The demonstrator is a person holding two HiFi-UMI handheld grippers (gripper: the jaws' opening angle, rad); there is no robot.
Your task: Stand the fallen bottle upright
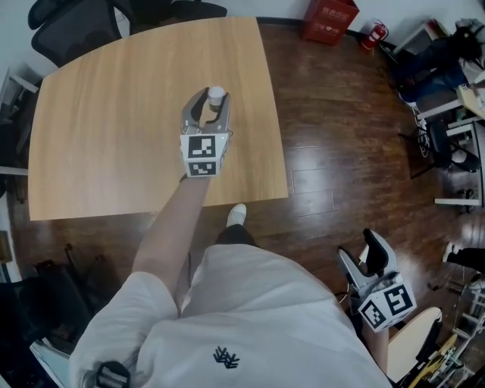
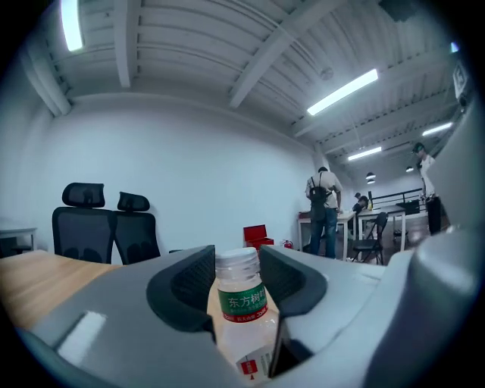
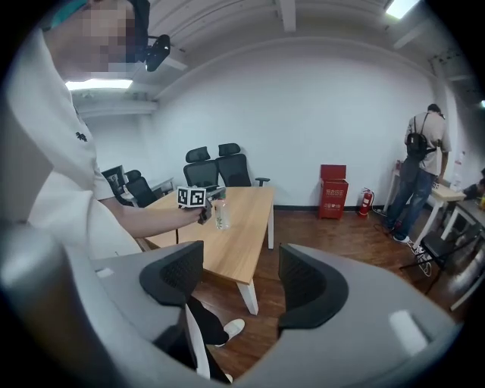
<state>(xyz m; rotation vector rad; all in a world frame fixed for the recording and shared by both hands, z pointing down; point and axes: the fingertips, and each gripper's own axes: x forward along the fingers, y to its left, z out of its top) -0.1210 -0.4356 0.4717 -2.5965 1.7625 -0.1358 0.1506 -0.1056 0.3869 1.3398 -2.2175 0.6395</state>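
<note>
Bottle (image 2: pixel 241 301) upright in your left gripper (image 1: pixel 213 104): the jaws are clenched on its clear body below the green label, one pad on each side, and the white cap points straight up between them. Your left arm reaches out level over the wooden table (image 1: pixel 114 114), which puts the bottle above the middle of the tabletop, a little toward its right edge. From the right gripper view the bottle stands vertical just beyond the marker cube. Whether its base touches the wood cannot be told from any view.

Your right gripper (image 1: pixel 362 251) hangs low at your right side, over the dark plank floor (image 1: pixel 341 151) and well apart from the table. Its jaws stand apart with nothing between them, angled down toward the table's near corner.

Two black office chairs (image 3: pixel 212 170) sit at the table's far end. A red crate (image 1: pixel 330 19) and a fire extinguisher (image 1: pixel 373 32) stand against the far wall, and a person (image 3: pixel 420 170) with a backpack stands at a desk on the far right.
</note>
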